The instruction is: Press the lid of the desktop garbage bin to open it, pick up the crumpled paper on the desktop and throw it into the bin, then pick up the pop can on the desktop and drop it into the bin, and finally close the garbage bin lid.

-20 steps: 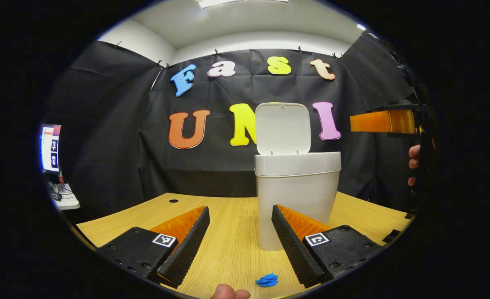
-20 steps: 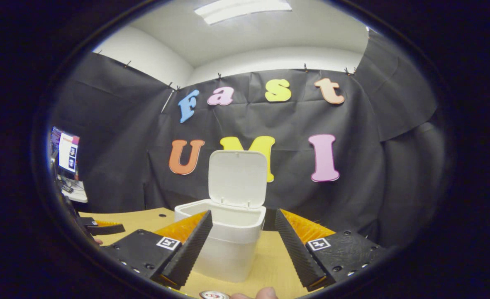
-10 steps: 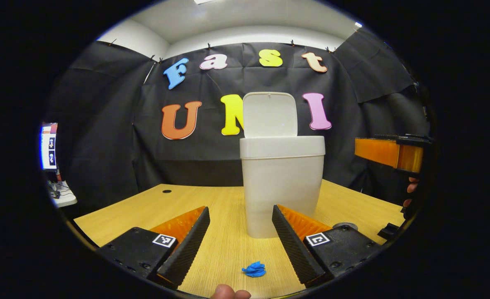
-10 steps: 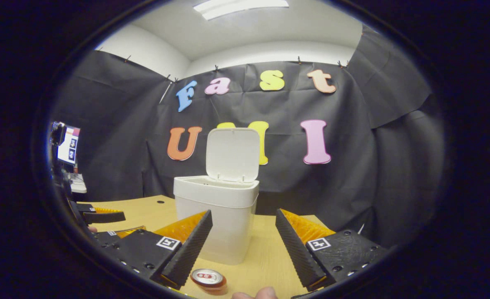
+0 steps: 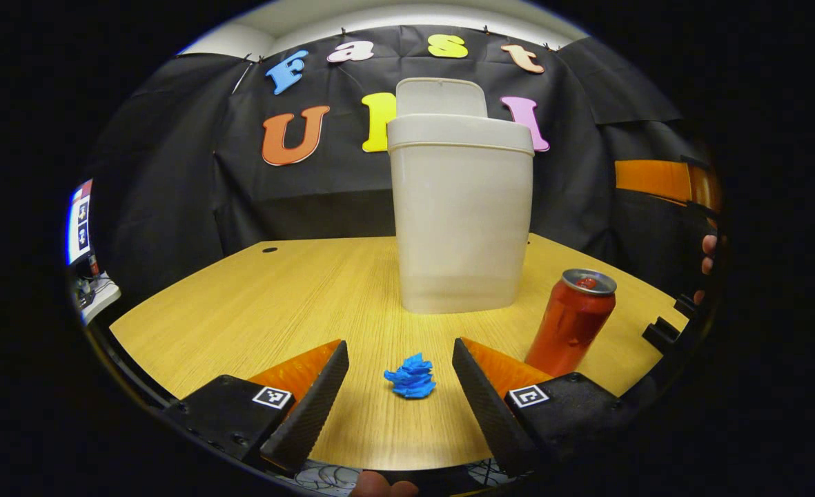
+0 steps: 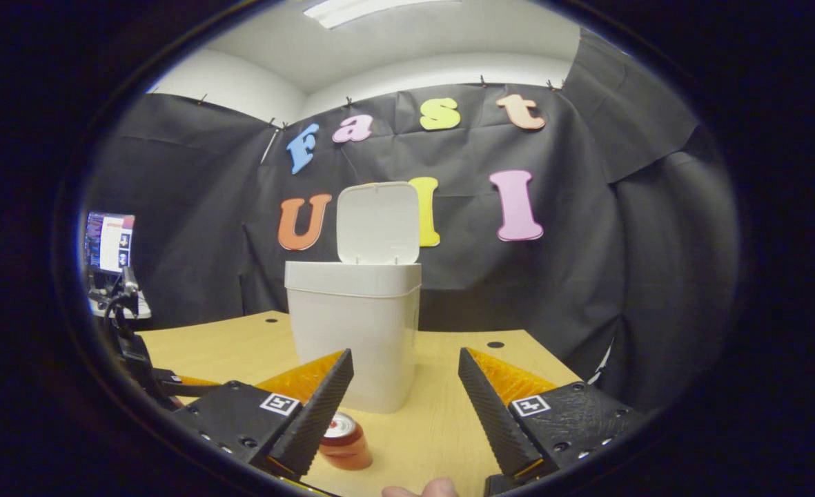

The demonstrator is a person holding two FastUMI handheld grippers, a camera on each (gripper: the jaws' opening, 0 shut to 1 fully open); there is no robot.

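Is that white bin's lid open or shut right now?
Open. The lid stands upright behind the bin, hinged at the back rim, in the right gripper view. Whether anything is inside, I cannot tell.

Hidden or cut off

In the right gripper view the pop can (image 6: 344, 442) sits partly behind a finger (image 6: 317, 414); the bin (image 5: 459, 221) hides its lid's (image 5: 440, 96) lower part and its own inside.
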